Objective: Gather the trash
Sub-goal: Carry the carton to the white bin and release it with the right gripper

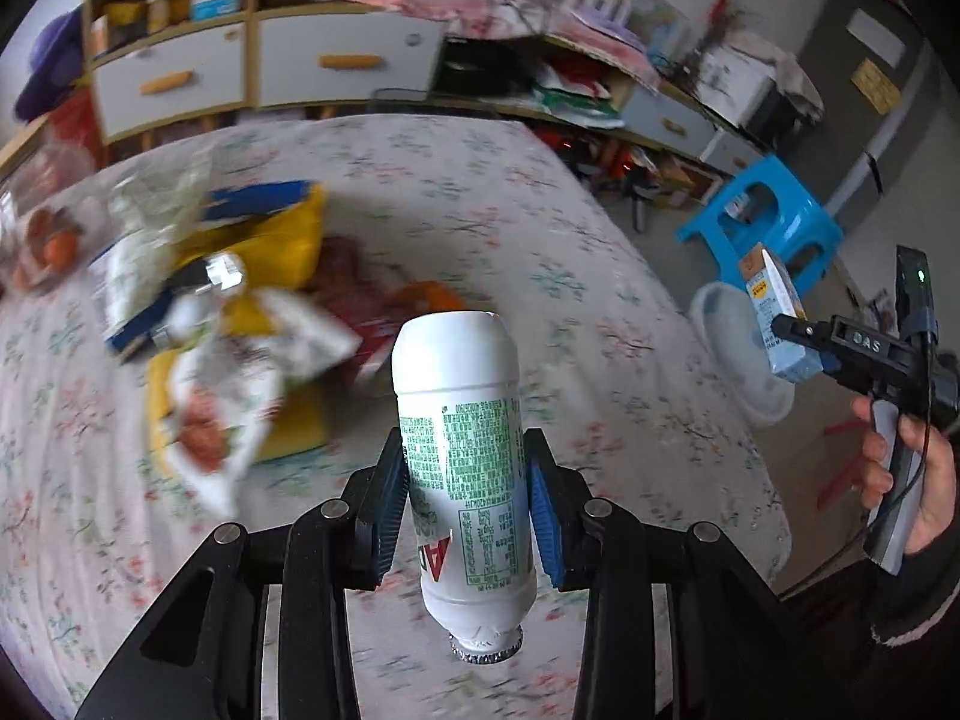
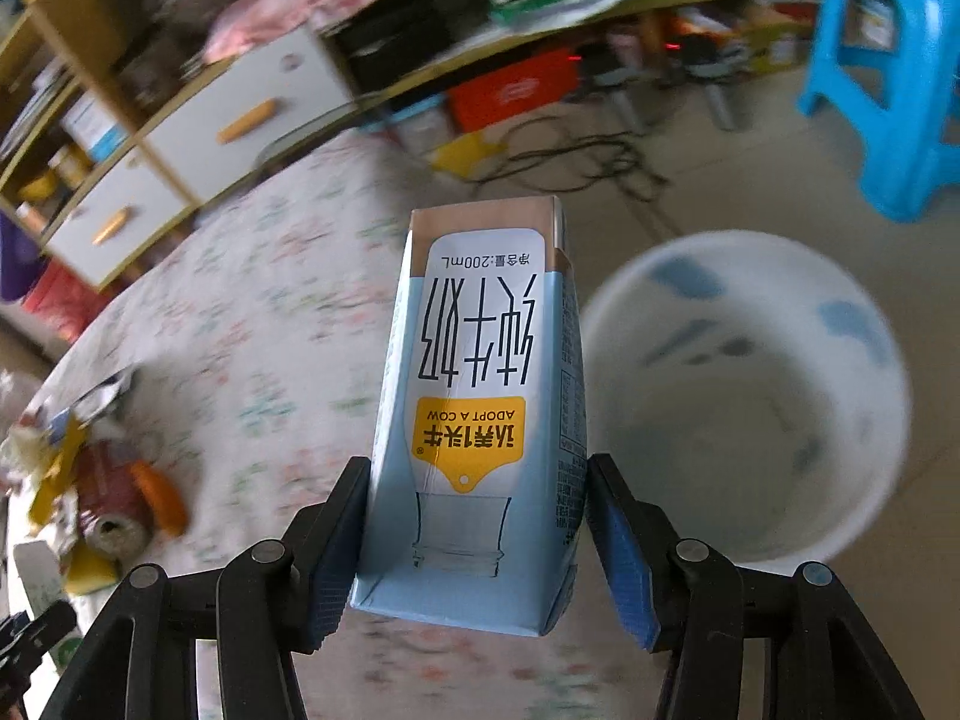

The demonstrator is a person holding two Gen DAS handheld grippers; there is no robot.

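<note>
Soft, even daylight throughout, no hard shadows; only a faint dim patch under the wrapper pile [image 1: 228, 324] on the floral counter [image 1: 510, 192]. Strong motion blur across both backgrounds: smeared shelves [image 2: 150, 138], streaked floral print, hazy white bin [image 2: 744, 396] with blurred blue marks. Sharp by contrast: white bottle [image 1: 465, 468] with legible green print, milk carton [image 2: 480, 420] with crisp lettering. Heavy fisheye bending at the edges, curving the shelf lines and the counter rim, with dark vignette in the corners. Slightly washed, cool tone on the floor [image 2: 750, 168] near the blue stool [image 2: 894, 78]; small glint on the bottle's crimped foil cap.
</note>
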